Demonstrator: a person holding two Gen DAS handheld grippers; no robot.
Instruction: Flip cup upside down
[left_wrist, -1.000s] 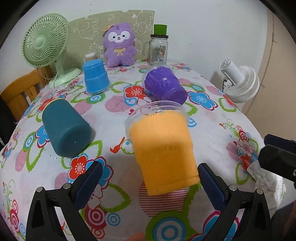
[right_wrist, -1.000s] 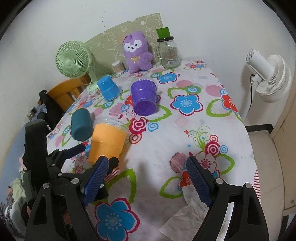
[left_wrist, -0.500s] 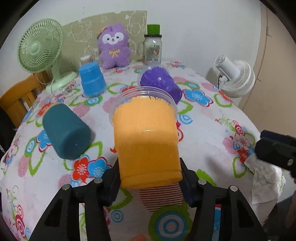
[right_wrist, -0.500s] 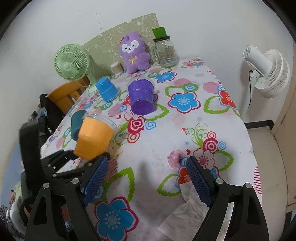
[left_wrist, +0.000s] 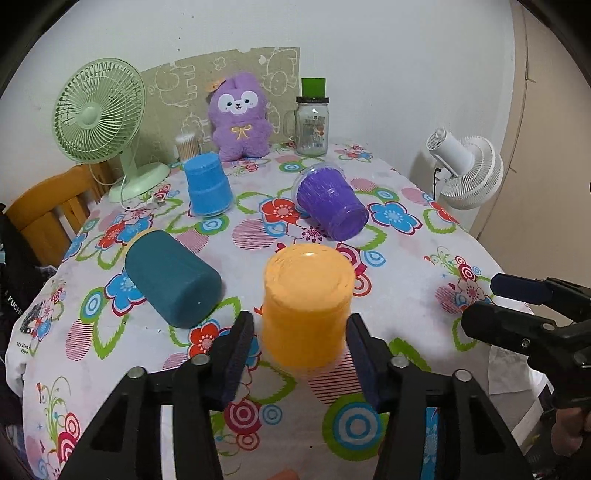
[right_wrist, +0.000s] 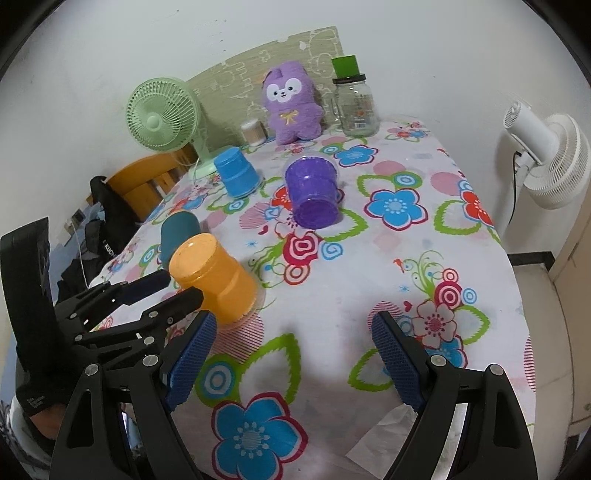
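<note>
The orange cup (left_wrist: 307, 310) stands upside down on the flowered tablecloth, base up; it also shows in the right wrist view (right_wrist: 214, 275). My left gripper (left_wrist: 300, 343) has a finger on each side of it, and the pads look just off its walls. My right gripper (right_wrist: 291, 354) is open and empty over the near part of the table. A purple cup (left_wrist: 330, 201) lies on its side behind. A teal cup (left_wrist: 171, 278) lies on its side at the left. A blue cup (left_wrist: 207, 188) stands upside down further back.
A green desk fan (left_wrist: 99, 114), a purple plush toy (left_wrist: 240, 116) and a glass jar with a green lid (left_wrist: 312, 122) stand along the back. A white fan (left_wrist: 467, 170) stands beyond the table's right edge. A wooden chair (left_wrist: 48, 206) is at the left. A tissue (right_wrist: 384, 439) lies near the front edge.
The left gripper turned the orange cup from rim-away to base-up and set it down on the cloth. The jaws have eased apart. The right gripper stayed open.
</note>
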